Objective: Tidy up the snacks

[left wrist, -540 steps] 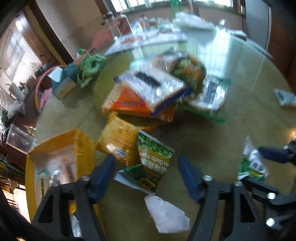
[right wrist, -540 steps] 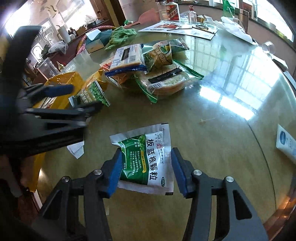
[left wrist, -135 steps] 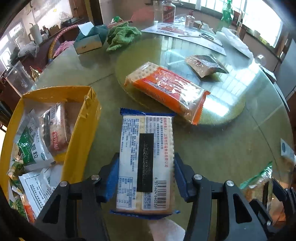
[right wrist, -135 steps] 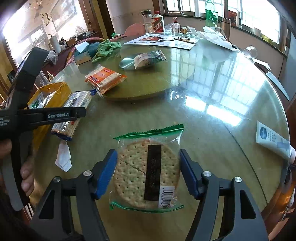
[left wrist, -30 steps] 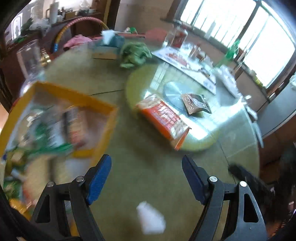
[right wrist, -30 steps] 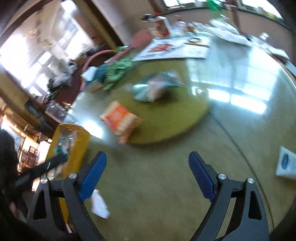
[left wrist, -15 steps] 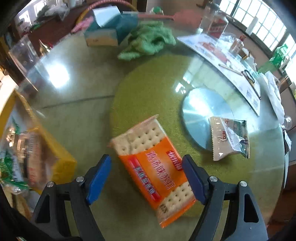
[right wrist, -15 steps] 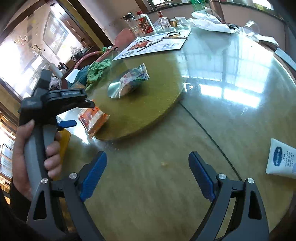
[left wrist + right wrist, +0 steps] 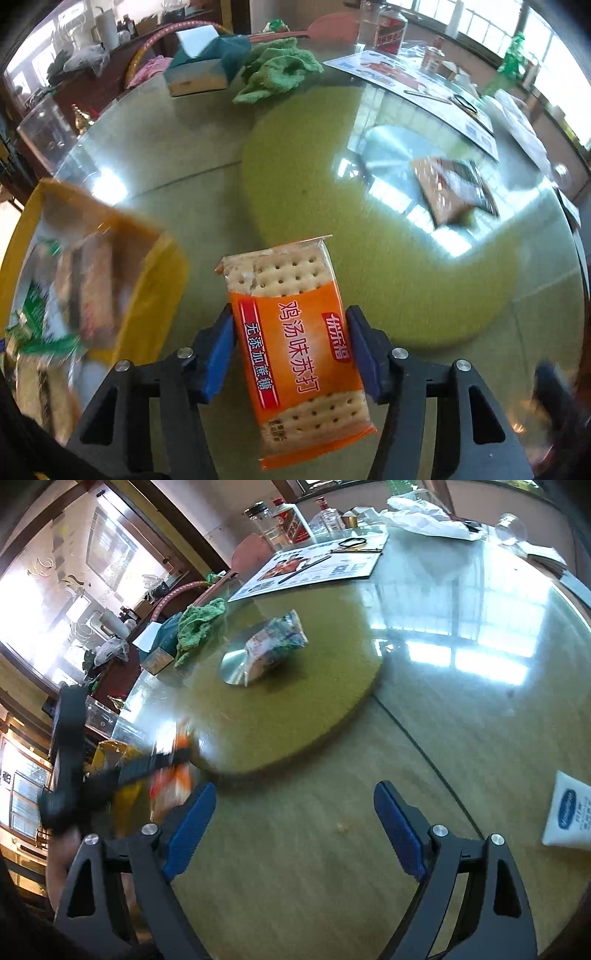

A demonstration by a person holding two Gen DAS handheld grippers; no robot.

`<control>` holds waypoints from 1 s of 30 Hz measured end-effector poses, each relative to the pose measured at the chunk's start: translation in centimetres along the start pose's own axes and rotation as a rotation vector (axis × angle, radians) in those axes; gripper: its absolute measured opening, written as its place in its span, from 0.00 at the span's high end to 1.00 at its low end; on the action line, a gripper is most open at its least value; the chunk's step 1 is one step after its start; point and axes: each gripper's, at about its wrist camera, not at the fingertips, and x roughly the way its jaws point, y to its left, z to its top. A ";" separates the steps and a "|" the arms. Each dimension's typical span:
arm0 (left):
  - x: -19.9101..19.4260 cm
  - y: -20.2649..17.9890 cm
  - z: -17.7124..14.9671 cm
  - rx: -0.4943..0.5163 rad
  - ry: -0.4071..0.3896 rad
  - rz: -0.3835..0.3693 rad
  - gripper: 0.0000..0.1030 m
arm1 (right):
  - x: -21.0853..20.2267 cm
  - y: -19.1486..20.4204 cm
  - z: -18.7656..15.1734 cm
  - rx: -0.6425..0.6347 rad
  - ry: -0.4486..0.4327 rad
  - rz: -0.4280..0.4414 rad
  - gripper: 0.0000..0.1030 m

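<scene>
An orange cracker pack [image 9: 295, 339] sits between the blue pads of my left gripper [image 9: 288, 317]. The jaws are closing and both pads touch the pack's long sides. It hangs over the table just off the green turntable [image 9: 314, 166], beside the yellow box [image 9: 159, 291] that holds several snack packs. A small snack bag [image 9: 454, 188] lies on the turntable's metal hub. In the right wrist view my right gripper [image 9: 293, 790] stands open over bare table with nothing between its fingers. The snack bag [image 9: 275, 646] lies far ahead of it, and the blurred left gripper [image 9: 159, 764] carries the orange pack [image 9: 173, 786] at the left.
A tissue box [image 9: 199, 70] and a green cloth [image 9: 277, 70] lie at the table's far side. A leaflet [image 9: 314, 565] and bottles [image 9: 291, 520] stand beyond the turntable. A white tube [image 9: 567, 812] lies near the right edge.
My left gripper came down over the orange pack, its jaws narrowed onto it, and the pack now sits off the turntable nearer the yellow box. The right gripper stays open.
</scene>
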 end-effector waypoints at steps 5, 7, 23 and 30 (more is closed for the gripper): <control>-3.3 3.4 -3.4 -0.023 -0.055 -0.103 0.45 | 2.5 1.7 2.5 0.024 0.041 0.025 0.19; -4.9 4.7 -4.4 -0.046 -0.069 -0.171 0.45 | 3.7 2.1 3.5 0.053 0.052 0.033 0.19; -10.5 11.8 -5.6 -0.120 -0.181 -0.321 0.46 | 12.4 5.8 12.0 0.183 0.030 -0.172 0.24; -11.2 13.6 -6.0 -0.140 -0.199 -0.335 0.46 | 15.3 9.6 12.8 -0.011 0.026 -0.410 0.29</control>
